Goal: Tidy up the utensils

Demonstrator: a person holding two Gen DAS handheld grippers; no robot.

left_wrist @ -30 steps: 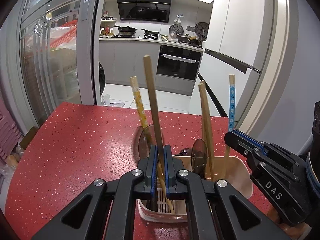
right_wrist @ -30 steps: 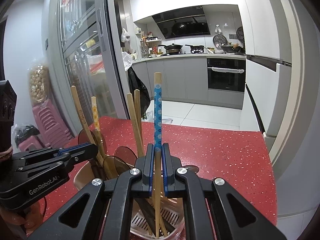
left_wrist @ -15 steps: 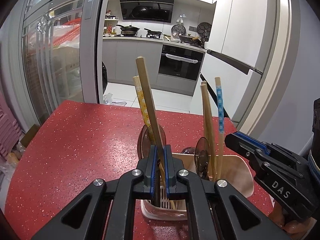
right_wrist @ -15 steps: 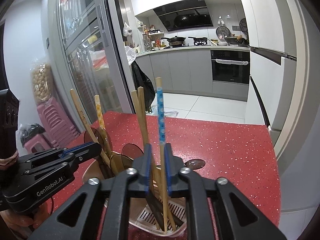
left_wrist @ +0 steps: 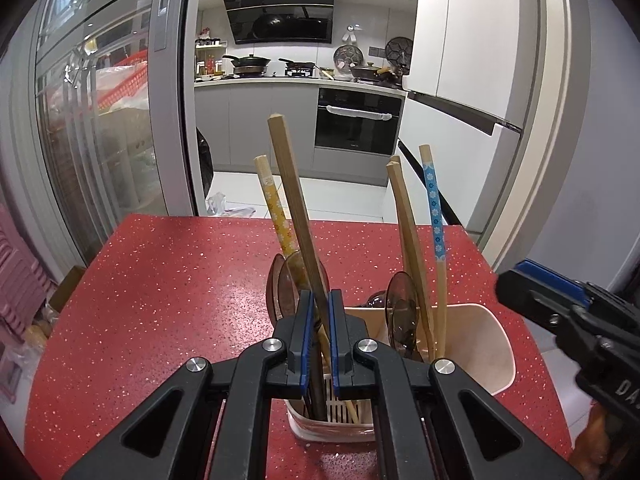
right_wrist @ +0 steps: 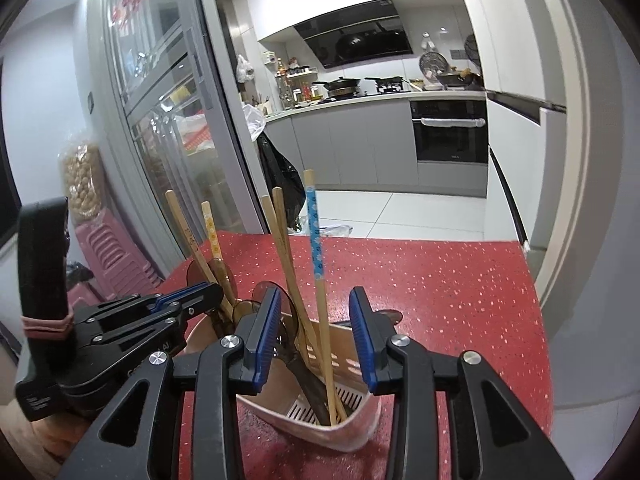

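Note:
A beige utensil holder (left_wrist: 476,332) (right_wrist: 352,420) stands on the red speckled table (left_wrist: 172,280) (right_wrist: 440,288). It holds several chopsticks and brown translucent spoons (left_wrist: 402,312). My left gripper (left_wrist: 319,320) is shut on a plain wooden chopstick (left_wrist: 292,200) whose lower end is in the holder. My right gripper (right_wrist: 314,320) is open right above the holder, its jaws either side of a blue-patterned chopstick (right_wrist: 314,232) (left_wrist: 434,208) that stands free in the holder. A yellow-patterned chopstick (left_wrist: 274,208) leans beside it.
The table's far edge faces a kitchen with an oven (left_wrist: 358,120) and a tiled floor. A glass sliding door (left_wrist: 100,120) stands to the left, with pink stools (right_wrist: 108,248) below it. A white wall lies to the right.
My right gripper has opened and let go of the blue-patterned chopstick, which now stands in the holder. My left gripper has stayed shut on the wooden chopstick above the holder.

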